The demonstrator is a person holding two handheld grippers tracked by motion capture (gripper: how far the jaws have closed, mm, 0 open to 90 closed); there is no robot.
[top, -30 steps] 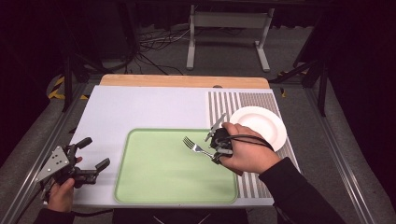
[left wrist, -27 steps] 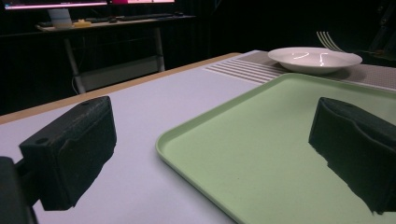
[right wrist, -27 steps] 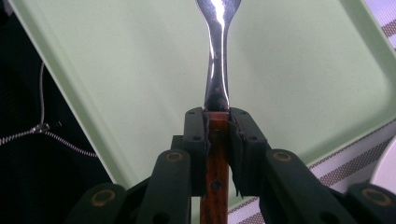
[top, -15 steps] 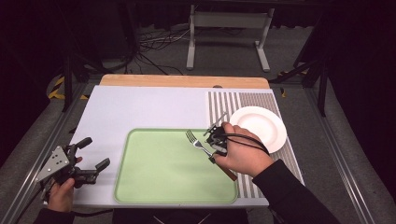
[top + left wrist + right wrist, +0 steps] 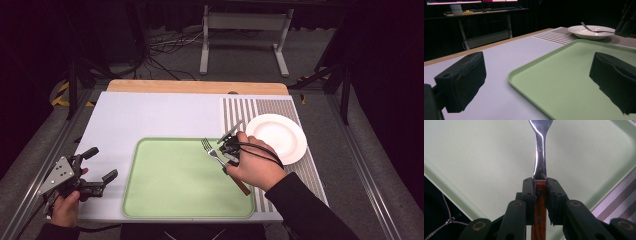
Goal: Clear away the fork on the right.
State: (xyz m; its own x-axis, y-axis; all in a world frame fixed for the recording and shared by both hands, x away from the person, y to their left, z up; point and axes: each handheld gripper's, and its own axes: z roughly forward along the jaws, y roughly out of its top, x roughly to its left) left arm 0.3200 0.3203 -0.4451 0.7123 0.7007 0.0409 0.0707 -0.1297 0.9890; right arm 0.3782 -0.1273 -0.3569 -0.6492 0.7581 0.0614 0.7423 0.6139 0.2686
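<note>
A fork (image 5: 214,153) with a wooden handle hangs over the right part of the green tray (image 5: 165,200), tines pointing to the far left. My right gripper (image 5: 226,151) is shut on it where the metal neck meets the handle. In the right gripper view the pads (image 5: 528,195) clamp the wooden handle, and the fork (image 5: 541,157) reaches out over the tray (image 5: 474,150). My left gripper (image 5: 101,163) stands open at the table's near left, beside the tray's left rim. Nothing is between the jaws of the left gripper (image 5: 539,77).
A white plate (image 5: 277,137) sits on a striped mat (image 5: 240,112) right of the tray. In the left gripper view the fork (image 5: 596,31) shows in front of the plate (image 5: 584,33). A wooden strip (image 5: 195,86) runs along the table's far edge.
The right hand has turned a little with the fork, and the tines have shifted slightly toward the far side. The left gripper has stayed where it was.
</note>
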